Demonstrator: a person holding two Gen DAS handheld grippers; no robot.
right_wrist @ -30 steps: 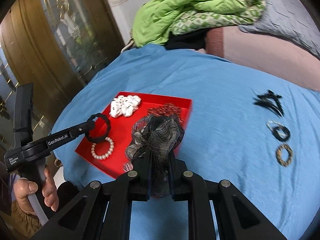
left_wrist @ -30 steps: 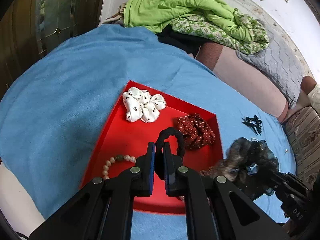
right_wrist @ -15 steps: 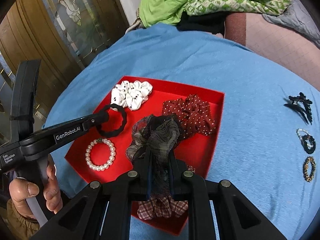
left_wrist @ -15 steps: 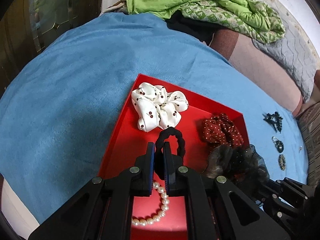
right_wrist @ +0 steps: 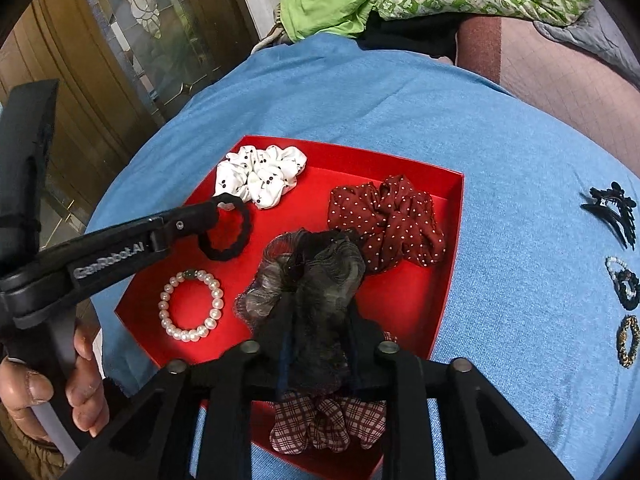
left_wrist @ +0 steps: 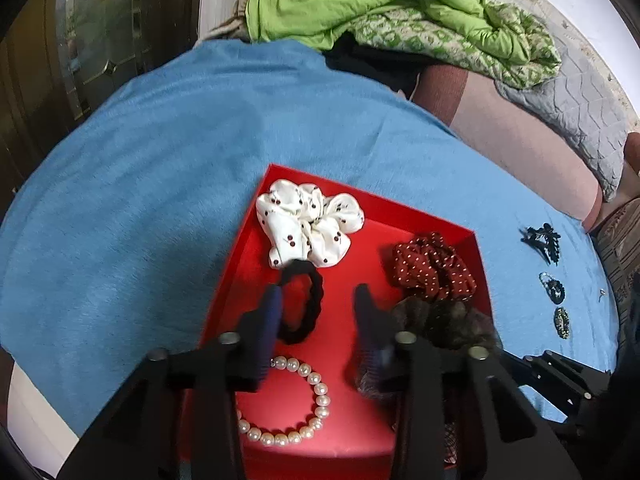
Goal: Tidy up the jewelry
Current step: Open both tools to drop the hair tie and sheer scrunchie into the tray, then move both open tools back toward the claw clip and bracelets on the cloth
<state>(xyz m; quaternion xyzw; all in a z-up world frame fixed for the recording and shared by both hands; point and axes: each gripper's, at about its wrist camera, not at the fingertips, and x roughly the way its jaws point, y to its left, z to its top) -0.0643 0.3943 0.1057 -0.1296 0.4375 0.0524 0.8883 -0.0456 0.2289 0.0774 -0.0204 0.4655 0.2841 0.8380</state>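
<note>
Half a second ago the left gripper (left_wrist: 316, 300) pinched the black ribbed elastic hair tie (left_wrist: 300, 306); its fingers now stand spread apart, and the tie lies on the floor of the shallow red cardboard tray (left_wrist: 240, 248), its left side beside the left finger, just below the white cherry-print satin scrunchie (left_wrist: 308, 228). From the right wrist camera the left gripper's tip (right_wrist: 218, 210) overlaps the tie's (right_wrist: 226, 236) upper left rim.

The right gripper (right_wrist: 316, 328) has opened slightly, but the grey-black sheer mesh scrunchie (right_wrist: 308, 276) sits between its fingers, and whether they still clamp it cannot be told. It hangs over the tray's middle, with the maroon white-dotted fabric scrunchie (right_wrist: 388, 224) just beyond it to the right and a brown plaid scrunchie (right_wrist: 324, 424) under the gripper at the near tray corner. A white pearl bead bracelet (right_wrist: 190, 306) lies flat in the tray, near the tie.

The tray rests on a blue blanket (right_wrist: 500, 160) covering the bed. Off to the right on the blanket are a black claw hair clip (right_wrist: 614, 208) and two small beaded rings (right_wrist: 624, 284), well apart from the tray.
</note>
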